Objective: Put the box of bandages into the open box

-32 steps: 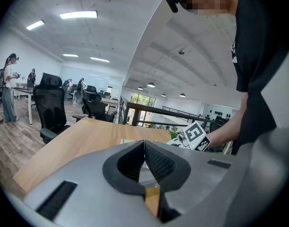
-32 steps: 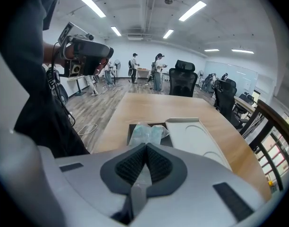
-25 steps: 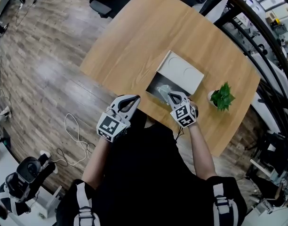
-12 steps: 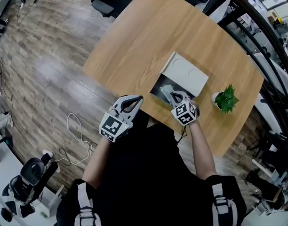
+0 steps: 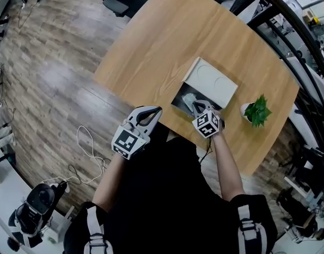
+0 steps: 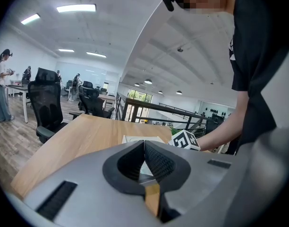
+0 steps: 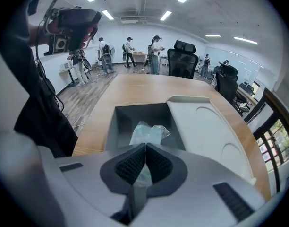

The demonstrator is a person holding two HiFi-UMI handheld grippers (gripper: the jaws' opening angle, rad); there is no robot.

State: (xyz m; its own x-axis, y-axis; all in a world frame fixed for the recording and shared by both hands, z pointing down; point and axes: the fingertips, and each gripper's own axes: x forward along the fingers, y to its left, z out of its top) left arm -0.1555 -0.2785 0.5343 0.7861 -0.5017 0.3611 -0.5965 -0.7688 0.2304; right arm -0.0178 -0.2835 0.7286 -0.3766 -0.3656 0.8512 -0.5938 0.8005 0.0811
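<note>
Lowered since the earlier frame, right gripper point(image 5: 193, 104) is clamped on the box of bandages point(image 7: 149, 132), inside the mouth of the open box point(image 5: 176, 100) at frame centre. Its raised lid point(image 5: 212, 83) borders the upper right; a potted plant point(image 5: 257, 111) stands further right. Left gripper point(image 5: 150, 112) is closed and empty at the table point(image 5: 162, 41) edge.

A potted plant point(image 5: 257, 111) stands on the table point(image 5: 151, 46).
</note>
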